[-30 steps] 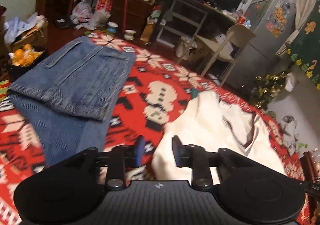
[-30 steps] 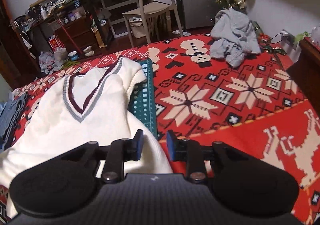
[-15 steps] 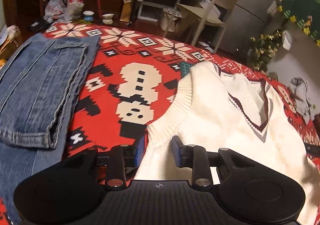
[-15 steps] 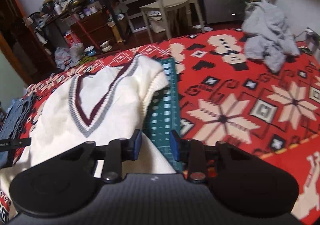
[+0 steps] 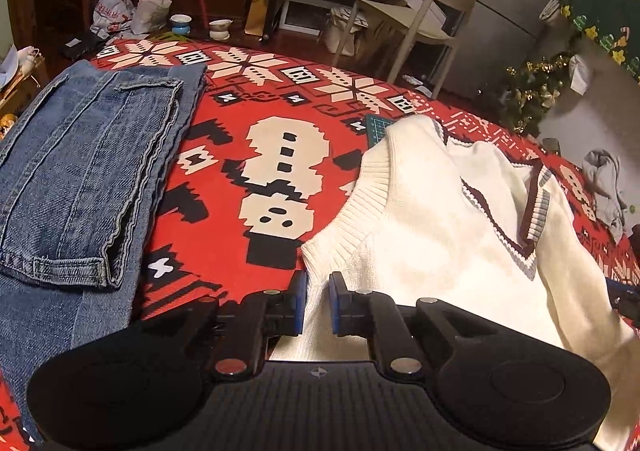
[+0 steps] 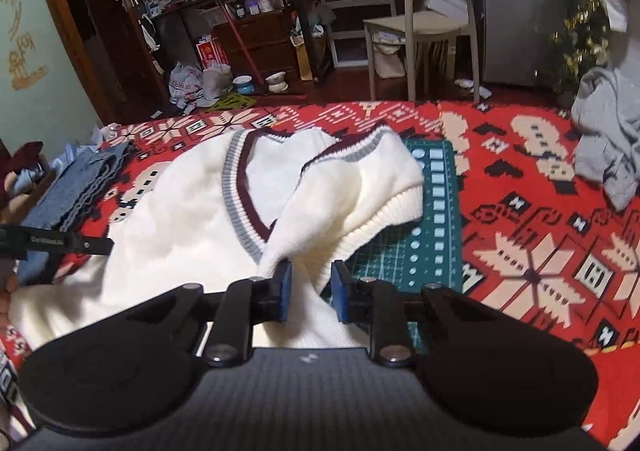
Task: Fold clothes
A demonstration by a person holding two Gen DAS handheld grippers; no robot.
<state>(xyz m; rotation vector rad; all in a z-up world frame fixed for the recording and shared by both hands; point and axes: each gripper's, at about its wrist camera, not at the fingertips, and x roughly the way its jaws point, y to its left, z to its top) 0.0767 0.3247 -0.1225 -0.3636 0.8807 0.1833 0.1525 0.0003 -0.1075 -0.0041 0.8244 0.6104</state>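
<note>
A white knit vest (image 5: 432, 235) with a maroon and grey V-neck lies on the red patterned blanket (image 5: 248, 107). My left gripper (image 5: 318, 303) sits at the vest's left side edge, just below the ribbed armhole. Its jaws are closing and white knit fills the narrow gap between the blue pads. In the right wrist view the vest (image 6: 192, 219) is bunched toward my right gripper (image 6: 311, 293). Those jaws are closing too, pinching the fabric below the right armhole, which stands raised off the green mat (image 6: 436, 227). Folded blue jeans (image 5: 80, 179) lie to the left.
A crumpled grey garment (image 6: 608, 139) lies at the blanket's right side. Beyond the far edge of the blanket stand a beige chair (image 6: 436, 3), a cluttered desk, drawers, bags and bowls on the floor. A fridge and a small decorated tree are at the back right.
My left gripper has moved right from the jeans to the vest's left edge and its jaws have narrowed onto it. My right gripper has moved left onto the vest's right side, which is now bunched and raised.
</note>
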